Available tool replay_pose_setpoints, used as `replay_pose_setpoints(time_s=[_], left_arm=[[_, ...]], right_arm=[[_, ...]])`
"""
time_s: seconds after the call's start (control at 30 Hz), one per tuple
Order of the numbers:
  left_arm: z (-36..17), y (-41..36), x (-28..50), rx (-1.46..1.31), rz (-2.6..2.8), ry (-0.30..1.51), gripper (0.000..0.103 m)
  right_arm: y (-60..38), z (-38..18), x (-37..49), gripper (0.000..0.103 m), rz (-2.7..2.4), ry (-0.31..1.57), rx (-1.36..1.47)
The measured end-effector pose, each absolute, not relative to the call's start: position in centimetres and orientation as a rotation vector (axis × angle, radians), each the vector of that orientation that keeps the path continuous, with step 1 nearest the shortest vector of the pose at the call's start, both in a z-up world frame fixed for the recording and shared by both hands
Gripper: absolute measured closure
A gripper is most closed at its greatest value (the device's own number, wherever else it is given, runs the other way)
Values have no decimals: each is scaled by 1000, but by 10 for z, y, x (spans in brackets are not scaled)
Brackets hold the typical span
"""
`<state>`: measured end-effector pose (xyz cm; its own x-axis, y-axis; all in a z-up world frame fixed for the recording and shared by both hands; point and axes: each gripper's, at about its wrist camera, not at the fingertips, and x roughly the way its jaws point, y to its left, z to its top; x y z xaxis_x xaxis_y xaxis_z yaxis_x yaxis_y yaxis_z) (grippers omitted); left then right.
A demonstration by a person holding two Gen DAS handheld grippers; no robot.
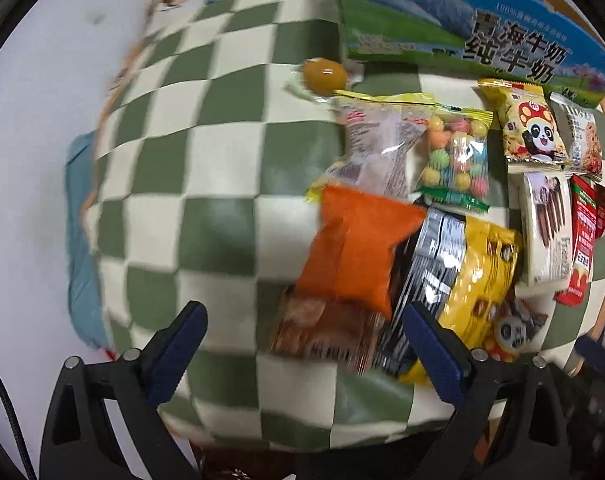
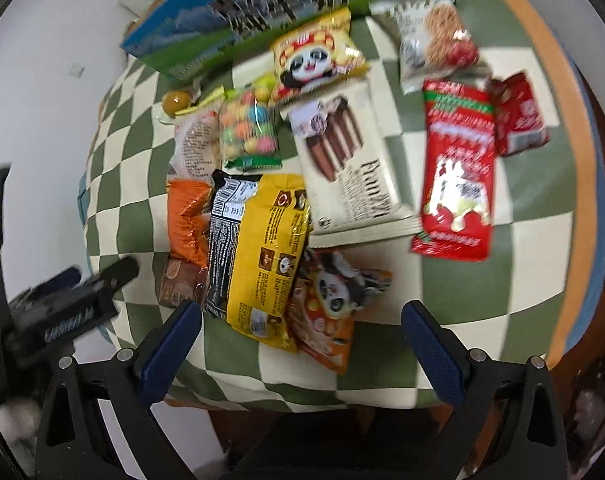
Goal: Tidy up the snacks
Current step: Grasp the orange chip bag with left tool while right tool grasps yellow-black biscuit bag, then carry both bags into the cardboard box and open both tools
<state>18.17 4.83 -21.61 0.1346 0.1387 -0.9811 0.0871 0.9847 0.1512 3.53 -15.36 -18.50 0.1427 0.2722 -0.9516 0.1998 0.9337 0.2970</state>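
Snacks [image 2: 258,248] lie heaped on the checked table [image 1: 206,184], just ahead of both hand-held grippers; left hand-held gripper [image 1: 302,354] and right hand-held gripper [image 2: 302,350] gape wide, holding nothing.

Snacks and a box on the green-and-white checked cloth [image 2: 482,280]

There are twelve snack packs: two with a panda, yellow [image 2: 318,60] and orange [image 2: 334,304], two red ones, long [image 2: 458,168] and small [image 2: 522,116], and eight others. There is one blue-and-green cardboard milk box [image 2: 222,20] and one round brown wrapped sweet [image 2: 176,101].
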Motion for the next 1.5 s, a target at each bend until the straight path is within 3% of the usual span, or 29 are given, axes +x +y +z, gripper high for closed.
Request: replay_pose_setpoints(time_s=[0.1,0.17,0.23,0.5,0.7,0.9,0.97,1.1,1.5], left_arm=[[-239,36,203,265,-54,1452,7],[-258,31,213,299,-121,1489,26],[-272,32,218,288,-169,1522,52],[-269,90,224,187,-93,1515,54],[-285,111,228,105,-107,1563,43],[-295,119,234,71,-118,1573,43],[-295,122,235,61,-121,1570,43],[-289,134,223,39,-130,1568,43],[-242,163,195,3,-116,1479,60]], right_arm=[[-146,-193,37,2,18,1446,430],[-140,-199,40,2,-25,1454,441],[-134,-205,44,1,-56,1458,458],[-85,-238,70,1,-111,1472,438],[-61,-274,91,2,-183,1531,436],[-33,-291,111,2,-230,1546,372],[-21,-298,119,14,-240,1560,345],[-4,-303,128,15,-247,1552,314],[37,-244,101,16,-114,1431,98]])
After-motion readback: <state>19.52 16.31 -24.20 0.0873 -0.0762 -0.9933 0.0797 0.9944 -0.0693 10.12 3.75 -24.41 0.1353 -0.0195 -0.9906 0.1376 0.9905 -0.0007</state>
